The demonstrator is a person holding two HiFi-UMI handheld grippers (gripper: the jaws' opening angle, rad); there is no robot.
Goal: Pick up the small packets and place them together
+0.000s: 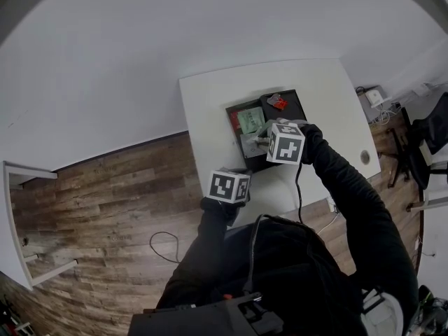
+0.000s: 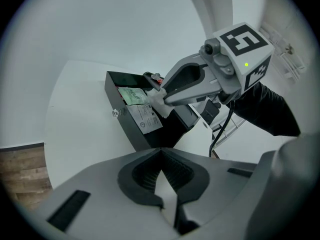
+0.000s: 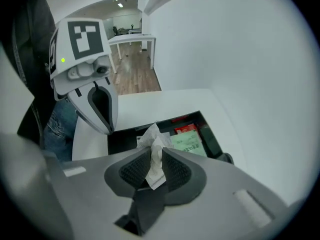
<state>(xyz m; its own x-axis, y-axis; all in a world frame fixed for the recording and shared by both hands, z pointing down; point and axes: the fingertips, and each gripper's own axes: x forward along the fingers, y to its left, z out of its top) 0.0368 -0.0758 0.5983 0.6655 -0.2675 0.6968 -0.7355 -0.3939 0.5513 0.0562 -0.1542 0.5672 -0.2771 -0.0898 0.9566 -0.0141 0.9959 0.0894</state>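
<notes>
Right gripper [image 3: 155, 154] clamped on a white packet [image 3: 150, 136] above the black tray [image 3: 212, 134]. Left gripper [image 2: 160, 156] closed, empty. Green packet [image 3: 189, 143] and red packet [image 3: 186, 129] already inside; placement judged outstanding.

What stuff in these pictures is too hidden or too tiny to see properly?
- Print on the green packet: too small to read in any view.
- Part of the red packet: right gripper view, under the green packet.
- Label of the white packet: crumpled in the right gripper.
- Near half of the black tray: head view, behind the right gripper's marker cube.
</notes>
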